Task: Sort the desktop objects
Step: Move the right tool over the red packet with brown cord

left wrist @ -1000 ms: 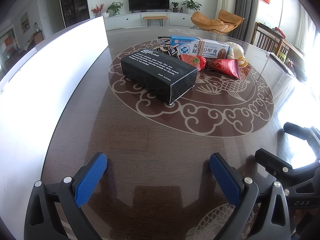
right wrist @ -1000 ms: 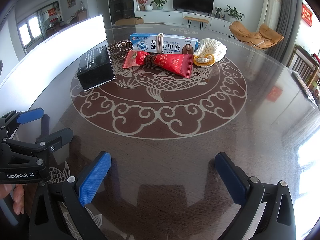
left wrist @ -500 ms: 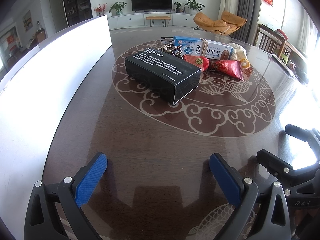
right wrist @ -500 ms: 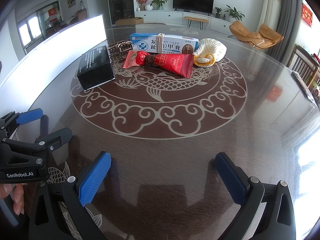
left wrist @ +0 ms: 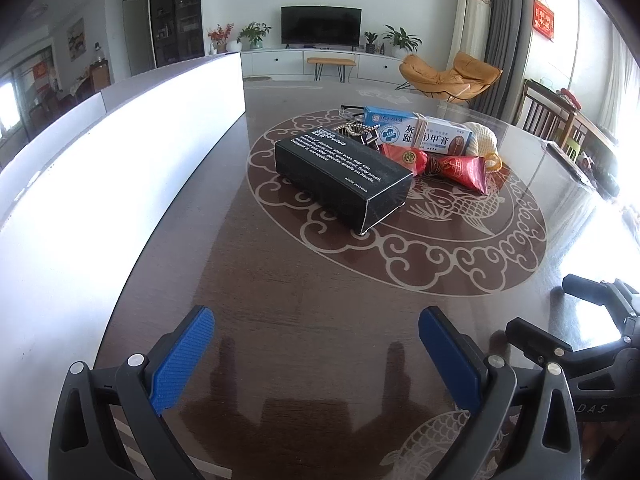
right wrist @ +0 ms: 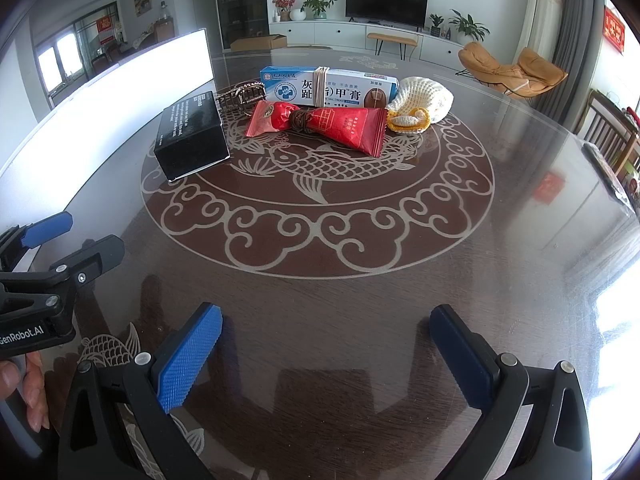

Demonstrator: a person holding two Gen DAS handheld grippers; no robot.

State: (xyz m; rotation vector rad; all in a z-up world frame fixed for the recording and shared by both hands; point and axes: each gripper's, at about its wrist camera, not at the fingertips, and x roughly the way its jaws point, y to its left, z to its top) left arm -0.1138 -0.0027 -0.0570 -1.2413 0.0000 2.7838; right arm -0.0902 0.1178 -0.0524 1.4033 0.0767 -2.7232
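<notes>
Compared with a second ago, the left gripper is sitting closer to the black box, which is filling more of the left wrist view, while the right wrist view is looking just as it did. Both grippers are hovering low over the dark glossy surface with nothing between their fingers: the left gripper's blue pads are standing wide apart, and the right gripper is likewise gaping, its pads well separated.

Every desktop object is lying at the far side of the surface, on the pale carp-and-cloud medallion. Leftmost, the black box is resting with white lettering on its top. Just right of it, a metal watch bracelet is lying partly behind the box. Farther back, a blue and white ointment carton banded with rubber bands is lying lengthwise. Nearer than the carton, a red foil sachet, bound at the middle with brown cord, is touching it or nearly so. At the right end, a cream crocheted pouch with a yellow rim is sitting beside the carton.

Along the left edge, a bright white panel is standing upright. In the right wrist view, the left gripper is showing at the left, with a person's fingers wrapped round its handle.
</notes>
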